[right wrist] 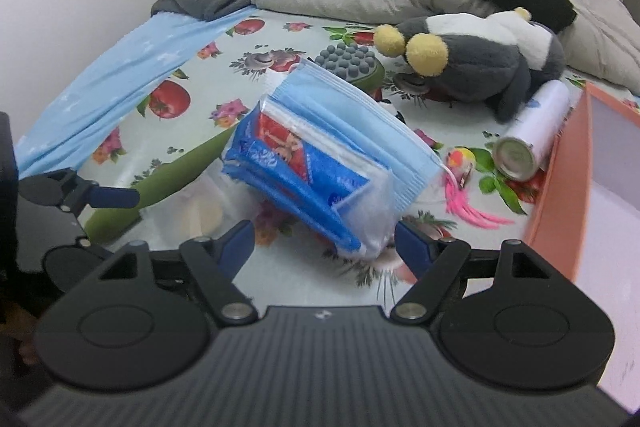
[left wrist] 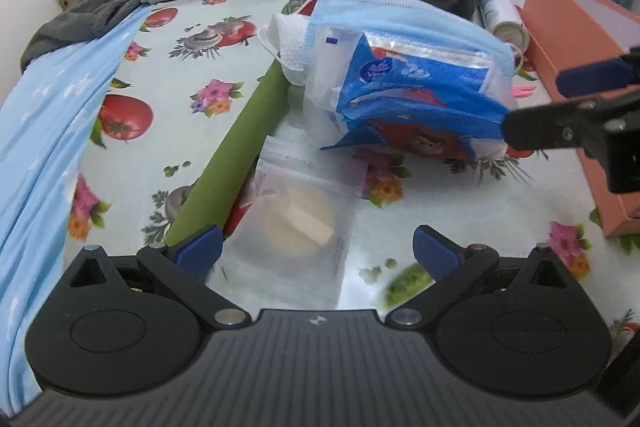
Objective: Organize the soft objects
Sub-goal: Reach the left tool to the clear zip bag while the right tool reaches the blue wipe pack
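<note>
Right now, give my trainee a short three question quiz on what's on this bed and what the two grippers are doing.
1. True or false: the left gripper is shut on the clear pouch.
2. What lies draped over the blue tissue pack? A) face mask B) grey plush toy C) white spray can
3. Fill in: the spray can lies against the ____ box.

Key: 1 false, its jaws stand open above the pouch. 2 A. 3 orange.
</note>
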Demonstrator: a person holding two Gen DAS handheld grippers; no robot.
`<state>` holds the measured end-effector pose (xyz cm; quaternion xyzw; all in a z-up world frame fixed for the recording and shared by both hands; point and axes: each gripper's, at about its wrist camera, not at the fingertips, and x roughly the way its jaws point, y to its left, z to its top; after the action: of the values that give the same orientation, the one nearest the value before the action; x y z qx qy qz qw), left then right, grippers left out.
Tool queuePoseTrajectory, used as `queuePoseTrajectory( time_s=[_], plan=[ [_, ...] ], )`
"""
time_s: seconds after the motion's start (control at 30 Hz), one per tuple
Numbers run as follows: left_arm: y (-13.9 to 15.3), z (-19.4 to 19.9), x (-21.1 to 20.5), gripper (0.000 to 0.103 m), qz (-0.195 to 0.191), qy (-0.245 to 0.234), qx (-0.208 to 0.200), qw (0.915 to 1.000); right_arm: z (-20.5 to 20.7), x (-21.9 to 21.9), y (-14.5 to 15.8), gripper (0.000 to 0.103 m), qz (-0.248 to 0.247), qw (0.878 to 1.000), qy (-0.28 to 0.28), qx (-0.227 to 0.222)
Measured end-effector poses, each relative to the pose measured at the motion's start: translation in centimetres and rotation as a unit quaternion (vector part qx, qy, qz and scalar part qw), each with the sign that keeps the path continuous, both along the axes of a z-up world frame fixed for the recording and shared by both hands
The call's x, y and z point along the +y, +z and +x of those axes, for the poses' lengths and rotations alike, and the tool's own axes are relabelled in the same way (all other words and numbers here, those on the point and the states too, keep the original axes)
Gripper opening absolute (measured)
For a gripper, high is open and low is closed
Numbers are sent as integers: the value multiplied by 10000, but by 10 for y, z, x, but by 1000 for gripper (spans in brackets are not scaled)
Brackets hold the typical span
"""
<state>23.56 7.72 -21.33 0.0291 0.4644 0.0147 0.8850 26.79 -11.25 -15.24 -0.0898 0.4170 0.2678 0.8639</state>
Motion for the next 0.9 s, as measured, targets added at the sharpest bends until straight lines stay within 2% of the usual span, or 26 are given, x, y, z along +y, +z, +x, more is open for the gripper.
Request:
queuePoseTrajectory(
  time_s=[0.1,0.2,0.33,0.4,0.43,0.5,0.57,0.6,0.77,0.9],
  plan=[
    [-8,9,4,102,64,-69,63,9999,8,8,-6,69,-65,9999,121,0],
    [-16,14,7,101,83,-140,166,9997,15,12,-15,68,-121,9997,173,111],
    [-25,17,9,92,167,-124,338,9992,18,16,-29,63,-281,9993,237,117],
    [-27,17,12,90,96,-99,369,9992,18,17,-34,51,-359,9989,283,75],
    [-26,17,13,87,68,-83,361,9993,18,17,-34,48,-357,9989,299,77],
    [-25,16,13,80,85,-73,314,9994,19,15,-34,34,-364,9989,296,53],
    [-24,14,13,69,54,7,261,9996,19,13,-33,26,-369,9989,299,38],
    [-22,13,13,67,15,43,236,9997,18,11,-33,18,-343,9990,290,55],
    [-18,4,9,50,-106,170,130,9997,10,3,-25,9,-236,9993,270,68],
    [-12,-10,6,44,-209,326,54,9992,-5,-1,-18,7,-185,9995,258,58]
  ],
)
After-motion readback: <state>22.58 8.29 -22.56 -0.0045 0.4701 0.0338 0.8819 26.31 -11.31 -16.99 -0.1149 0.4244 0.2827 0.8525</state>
